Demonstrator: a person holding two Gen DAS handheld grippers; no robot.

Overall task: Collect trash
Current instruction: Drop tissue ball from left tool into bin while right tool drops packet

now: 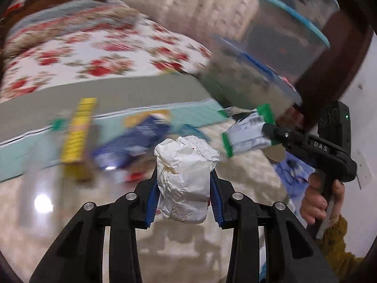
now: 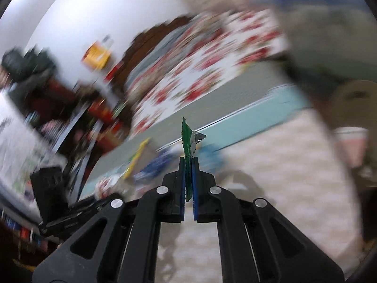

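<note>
My left claw [image 1: 185,189] is clamped on a crumpled white paper ball [image 1: 185,176], blue pads [image 1: 153,198] pressing into both its sides, and the wad sits up between the fingers, well clear of the shiny pale floor [image 1: 70,224] below. Everything behind it is smeared with blur. Over on the right of the left wrist view I can see my right claw [image 1: 267,127] held out by a bare hand [image 1: 315,198], and it's pinching a green-and-white wrapper [image 1: 245,132], which hangs out flat past the fingertips. Switching to the right wrist view: the right claw [image 2: 188,165] is closed nearly all the way, the wrapper [image 2: 188,139] caught edge-on between the blue pads and poking up beyond the tips.

Down on the floor near a teal mat [image 1: 28,146], more litter lies: a yellow box [image 1: 79,129] standing on a slant, and just beside it a dark blue packet [image 1: 139,141], both too blurred to read. Behind them a bed with a red floral cover [image 1: 94,54] runs across the background. At upper right a stack of clear tubs with blue rims [image 1: 282,42] looms close to the lens; what's inside them I can't make out.
</note>
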